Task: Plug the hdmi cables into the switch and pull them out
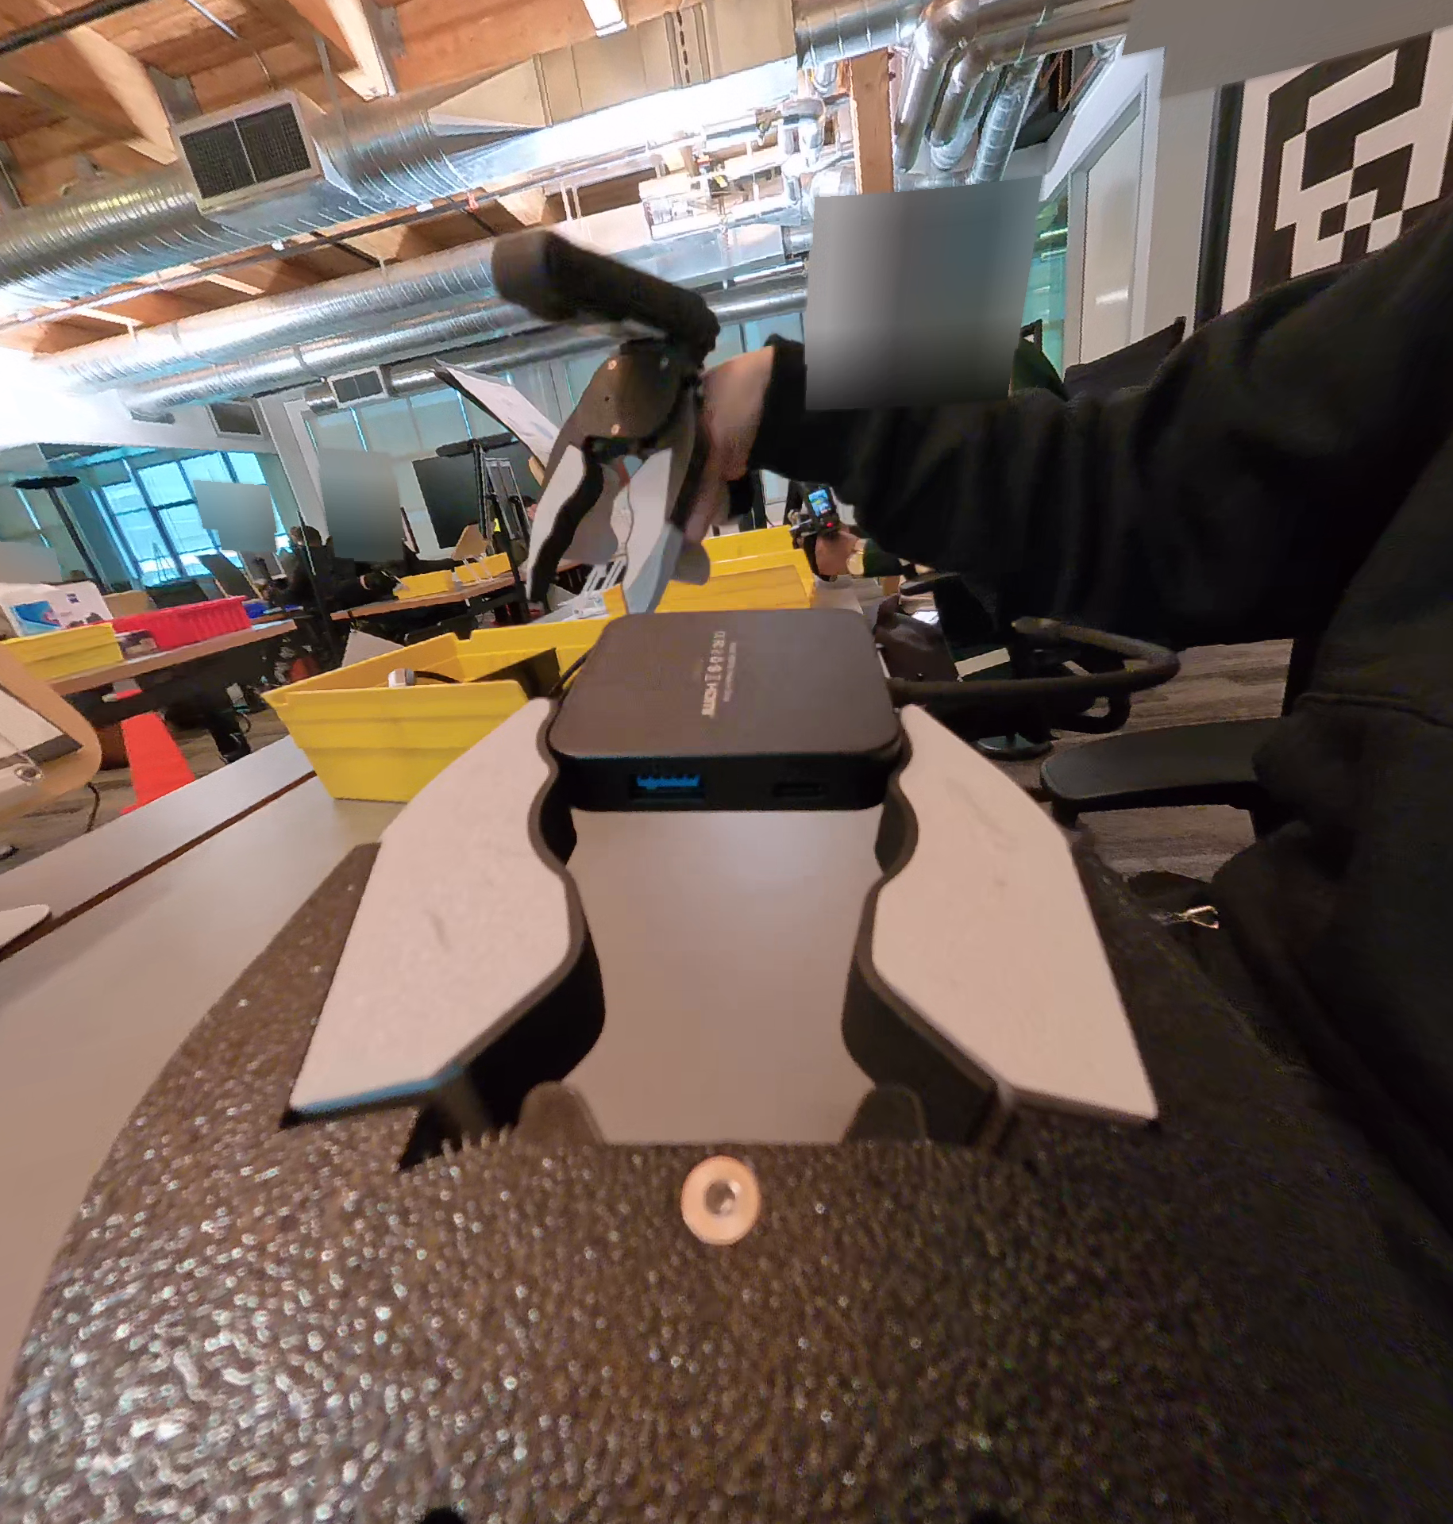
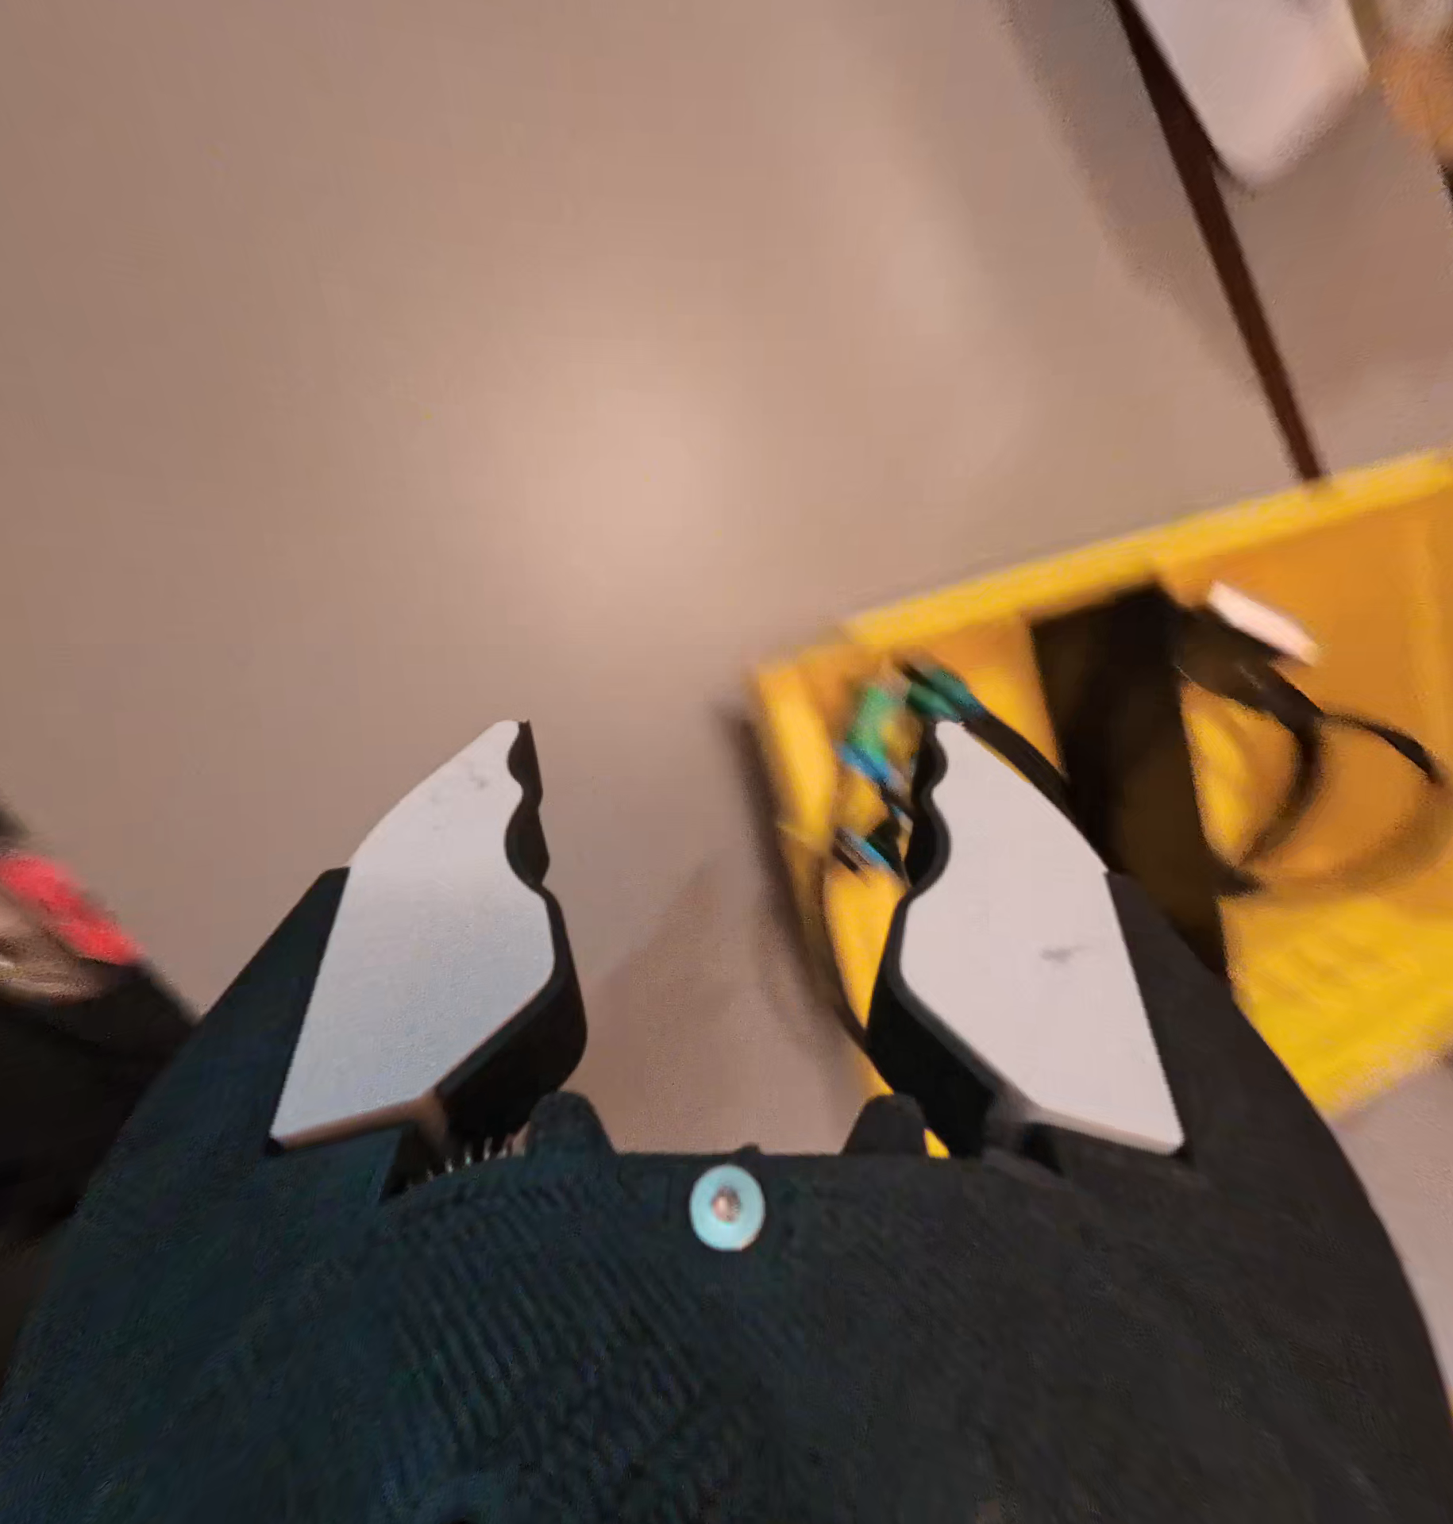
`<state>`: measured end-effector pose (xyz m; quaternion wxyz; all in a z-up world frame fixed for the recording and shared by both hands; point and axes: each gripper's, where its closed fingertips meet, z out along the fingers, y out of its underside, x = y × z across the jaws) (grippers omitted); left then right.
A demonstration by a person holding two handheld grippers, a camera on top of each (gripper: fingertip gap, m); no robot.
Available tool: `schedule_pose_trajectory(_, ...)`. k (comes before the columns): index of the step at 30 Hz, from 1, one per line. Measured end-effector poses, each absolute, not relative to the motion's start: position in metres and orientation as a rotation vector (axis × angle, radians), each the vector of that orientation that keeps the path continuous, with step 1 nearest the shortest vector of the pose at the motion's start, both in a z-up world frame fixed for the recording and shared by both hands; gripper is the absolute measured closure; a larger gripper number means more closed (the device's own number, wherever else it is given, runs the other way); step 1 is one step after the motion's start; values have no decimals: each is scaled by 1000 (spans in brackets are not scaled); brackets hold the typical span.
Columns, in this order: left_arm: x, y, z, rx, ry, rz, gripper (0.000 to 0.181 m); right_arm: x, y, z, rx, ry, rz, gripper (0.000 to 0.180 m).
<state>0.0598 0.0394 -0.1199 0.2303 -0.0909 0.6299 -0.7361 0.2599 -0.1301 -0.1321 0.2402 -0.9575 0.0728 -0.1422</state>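
Observation:
The switch (image 1: 719, 676) is a flat black box with a blue port facing me. My left gripper (image 1: 723, 726) is shut on its two sides and holds it at the grey table (image 1: 170, 948). My right gripper (image 1: 591, 594), held by a hand, hangs open and empty just above and behind the switch. In the blurred right wrist view, the right gripper (image 2: 731, 742) is open over bare table (image 2: 542, 371). Black cables (image 2: 1251, 726) with green and blue plugs (image 2: 880, 717) lie in a yellow bin (image 2: 1325, 973) to its right. Whether a cable is plugged into the switch's far side is hidden.
The yellow bin (image 1: 393, 726) stands left of and behind the switch. A person's black sleeve (image 1: 1160, 495) fills the right side. A black office chair (image 1: 1144, 775) stands beyond the table edge. Tables with more yellow and red bins and people are farther back.

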Motion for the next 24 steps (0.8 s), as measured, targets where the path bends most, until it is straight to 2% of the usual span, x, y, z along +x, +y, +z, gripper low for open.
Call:
schedule_pose_trajectory(3, 58, 33, -115, -220, 1723, -2004, 109, 168, -52, -110, -2289, 170, 232, 96)
schedule_pose_trajectory(6, 57, 27, -110, -175, 1703, -1910, 109, 90, -8, -106, -2080, 211, 817, 100)
schedule_pose_trajectory(9, 61, 24, -109, -134, 1684, -1741, 109, 54, 20, -113, -1942, 354, 1161, 102)
schedule_pose_trajectory(11, 65, 24, -112, -123, 1682, -1633, 109, 41, 33, -105, -1826, 396, 1308, 116)
schedule_pose_trajectory(12, 67, 24, -113, -122, 1679, -1592, 109, 36, 38, -103, -1801, 386, 1329, 122)
schedule_pose_trajectory(15, 74, 24, -116, -142, 1653, -1525, 109, 42, 49, -116, -1894, 332, 1163, 164)
schedule_pose_trajectory(20, 92, 29, -128, -284, 1658, -1428, 107, 64, 46, -128, -2056, 257, 1012, 165)
schedule_pose_trajectory(24, 90, 35, -133, -373, 1694, -1534, 110, 154, 14, -125, -2312, 163, 435, 165)
